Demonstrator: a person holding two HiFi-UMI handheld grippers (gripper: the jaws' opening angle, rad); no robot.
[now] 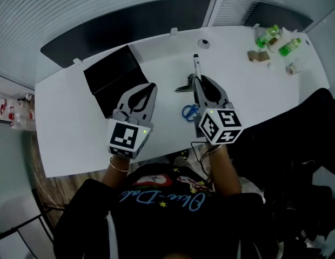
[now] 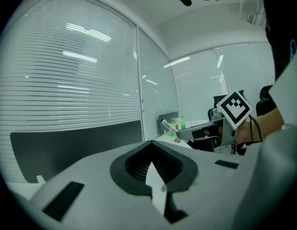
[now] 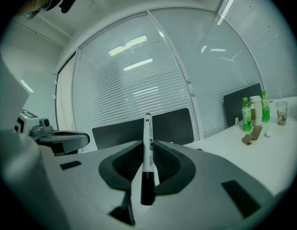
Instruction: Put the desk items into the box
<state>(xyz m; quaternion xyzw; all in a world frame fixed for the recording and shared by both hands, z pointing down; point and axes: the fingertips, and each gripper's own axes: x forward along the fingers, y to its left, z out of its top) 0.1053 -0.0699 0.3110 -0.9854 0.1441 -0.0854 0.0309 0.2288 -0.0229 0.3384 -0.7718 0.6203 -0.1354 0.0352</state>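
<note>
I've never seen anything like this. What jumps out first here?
A white marker is clamped in the right gripper, poking out past its tips over the white table. The left gripper, shut and empty, hovers by a black box; blue scissors lie beside the right gripper.

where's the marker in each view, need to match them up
Head view: the marker sticks out of the right hand-held gripper, over the middle of the desk.
Left gripper view: the marker shows small at mid right, beside the green bottles.
Right gripper view: the marker is at centre, clamped between the jaws.
Shared landmark: the green bottles.
</note>
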